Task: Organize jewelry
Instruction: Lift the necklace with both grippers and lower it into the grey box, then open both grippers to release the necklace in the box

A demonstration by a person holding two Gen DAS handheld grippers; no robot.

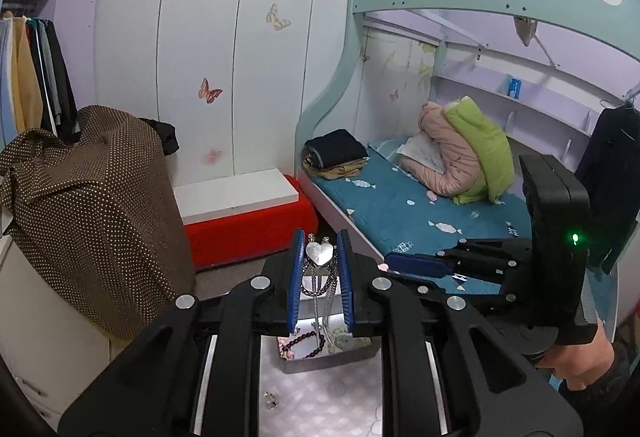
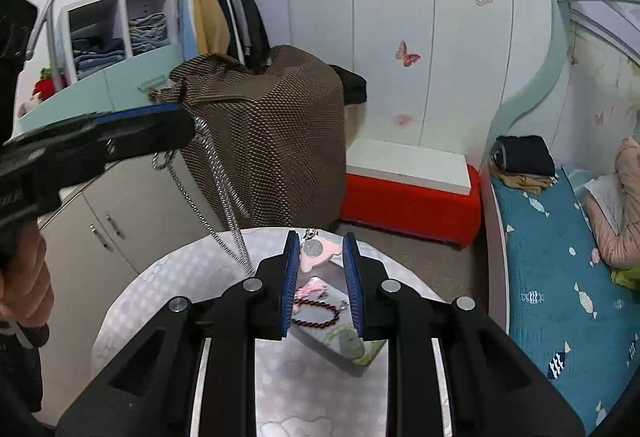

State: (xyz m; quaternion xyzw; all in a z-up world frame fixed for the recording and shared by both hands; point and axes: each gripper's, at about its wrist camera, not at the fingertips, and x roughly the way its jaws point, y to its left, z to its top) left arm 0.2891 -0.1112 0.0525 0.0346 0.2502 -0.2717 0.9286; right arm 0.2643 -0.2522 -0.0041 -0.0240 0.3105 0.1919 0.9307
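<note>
My left gripper (image 1: pixel 319 252) is shut on a silver heart pendant (image 1: pixel 319 254) whose chains (image 1: pixel 320 291) hang down over the open jewelry box (image 1: pixel 332 351). The same chains (image 2: pixel 224 197) show in the right wrist view, hanging from the left gripper (image 2: pixel 172 121). My right gripper (image 2: pixel 320 251) is shut on a pink pendant with a round silver charm (image 2: pixel 314 253), held above the box (image 2: pixel 340 341). A dark red bead bracelet (image 2: pixel 318 313) and a pink bow piece (image 2: pixel 314 287) lie in the box. The right gripper (image 1: pixel 404 263) also shows in the left wrist view.
The box stands on a round table (image 2: pixel 160 289) with a pale patterned cloth; a small loose piece (image 1: pixel 272 400) lies on it. Around stand a brown dotted cover (image 1: pixel 92 213), a red bench (image 1: pixel 248 229), white wardrobe doors and a bed (image 1: pixel 420 213).
</note>
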